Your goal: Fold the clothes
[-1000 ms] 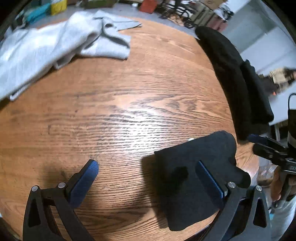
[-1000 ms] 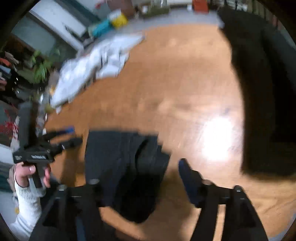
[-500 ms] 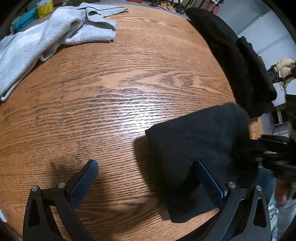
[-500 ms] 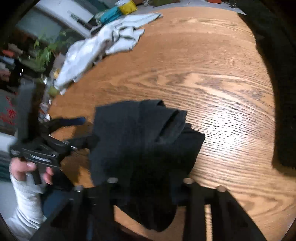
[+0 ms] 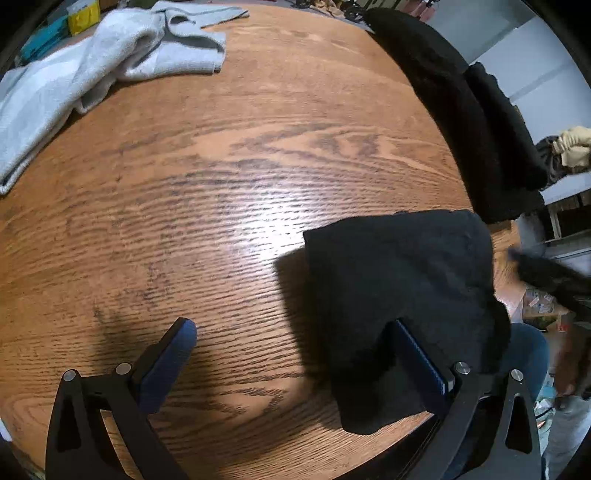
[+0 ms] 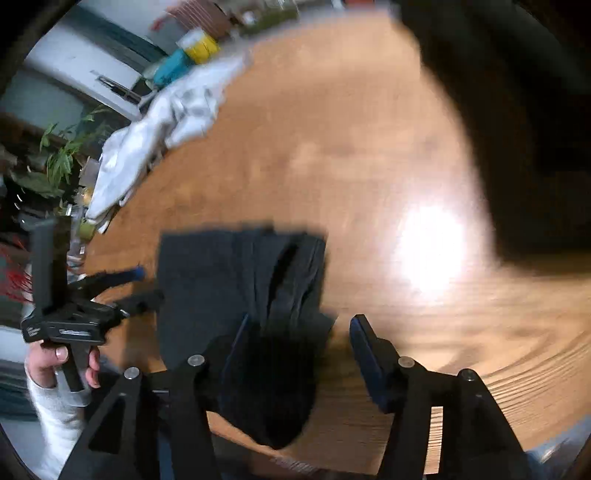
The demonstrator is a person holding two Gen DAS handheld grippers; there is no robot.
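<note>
Black garment (image 5: 399, 291) folded, near edge hidden | left claw (image 5: 295, 354) open | right claw (image 6: 299, 347) open, view blurred

The round table (image 5: 229, 177) is orange-brown oak with dark, wavy grain lines and a white glare patch near its middle. At four o'clock lies a folded black garment (image 5: 399, 280), plain and unpatterned. A light grey knit sweater (image 5: 92, 77) sits at eleven o'clock, and a black fleecy garment (image 5: 465, 110) at two o'clock. The left gripper (image 5: 295, 347) is black with dark blue finger pads (image 5: 173, 354). Beyond the table's ten o'clock edge are a yellow box (image 5: 84, 15) and a teal one (image 5: 44, 37).
</note>
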